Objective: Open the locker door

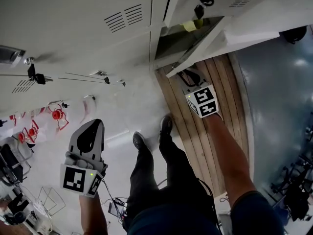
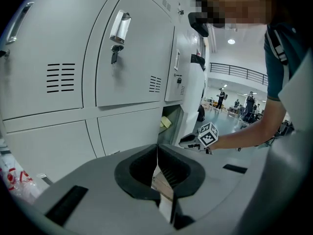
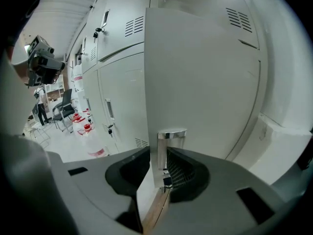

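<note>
Step in hand: the swing-out of the locker door (image 3: 205, 82). The right claw (image 3: 164, 160) is clamped on the door's chrome handle (image 3: 171, 133), which stands upright between its two jaws with the pads against its sides. The door panel rises directly ahead of and above this claw. It is already part-way off its frame, and the dark locker opening (image 1: 181, 35) shows just beyond the claw in the head view.

The left claw (image 2: 157, 153) hangs well apart from the door on the person's other side. Its jaws are together with nothing between them, and it faces the neighbouring lockers (image 2: 132, 58).

Judged progress: the latch is released, but the door is not yet fully wide. The next move probably calls for keeping the grip firm and drawing the handle along the hinge's arc, with the wrist turning with the panel so the handle does not slip from the pads.
</note>
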Available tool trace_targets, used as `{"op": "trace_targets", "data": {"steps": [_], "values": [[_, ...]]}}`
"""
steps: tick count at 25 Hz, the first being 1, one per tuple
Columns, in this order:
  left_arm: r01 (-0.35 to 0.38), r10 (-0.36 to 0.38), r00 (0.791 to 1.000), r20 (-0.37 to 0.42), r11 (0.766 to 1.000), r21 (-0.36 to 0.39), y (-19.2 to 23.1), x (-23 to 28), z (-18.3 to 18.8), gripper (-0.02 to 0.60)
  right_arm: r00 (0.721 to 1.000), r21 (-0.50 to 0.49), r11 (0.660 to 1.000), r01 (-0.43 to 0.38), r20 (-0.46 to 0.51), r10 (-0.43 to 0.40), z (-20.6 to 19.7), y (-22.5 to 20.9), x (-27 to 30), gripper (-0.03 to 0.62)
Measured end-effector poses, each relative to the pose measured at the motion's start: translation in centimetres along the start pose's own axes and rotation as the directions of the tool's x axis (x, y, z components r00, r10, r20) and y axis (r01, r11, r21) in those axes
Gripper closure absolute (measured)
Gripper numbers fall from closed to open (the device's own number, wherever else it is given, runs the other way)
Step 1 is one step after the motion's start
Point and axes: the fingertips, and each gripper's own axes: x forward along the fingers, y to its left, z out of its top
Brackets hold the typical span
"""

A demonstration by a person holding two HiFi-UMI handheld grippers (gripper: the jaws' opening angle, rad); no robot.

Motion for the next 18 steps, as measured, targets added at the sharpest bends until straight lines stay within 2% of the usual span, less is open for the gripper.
{"op": "trace_targets", "data": {"steps": [18], "values": [[0.050, -0.050, 0.999, -0.004, 0.997, 0.054, -2.7, 0.1, 1.5, 0.563, 0.990, 0.095, 0.987, 0.130, -0.058, -0.125, -4.5, -2.1, -6.1, 0.488]]}}
